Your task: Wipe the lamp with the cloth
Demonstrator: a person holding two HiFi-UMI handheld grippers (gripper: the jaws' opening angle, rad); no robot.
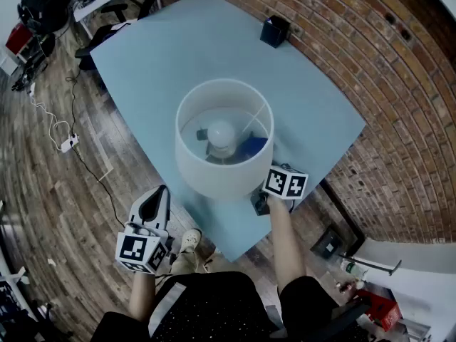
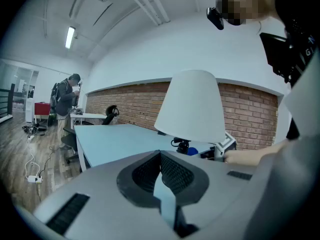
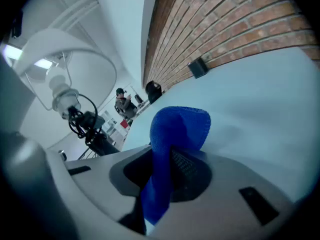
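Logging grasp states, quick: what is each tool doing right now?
Left tool: closed, holding nothing.
Right tool: closed on the blue cloth.

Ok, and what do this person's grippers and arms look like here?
The left gripper and right gripper have smooth pale grey bodies with black ribbed pads set in a dark recess. Each carries a white cube printed with black square markers. No cables show. The forearms are unsleeved; the clothing is black and speckled.
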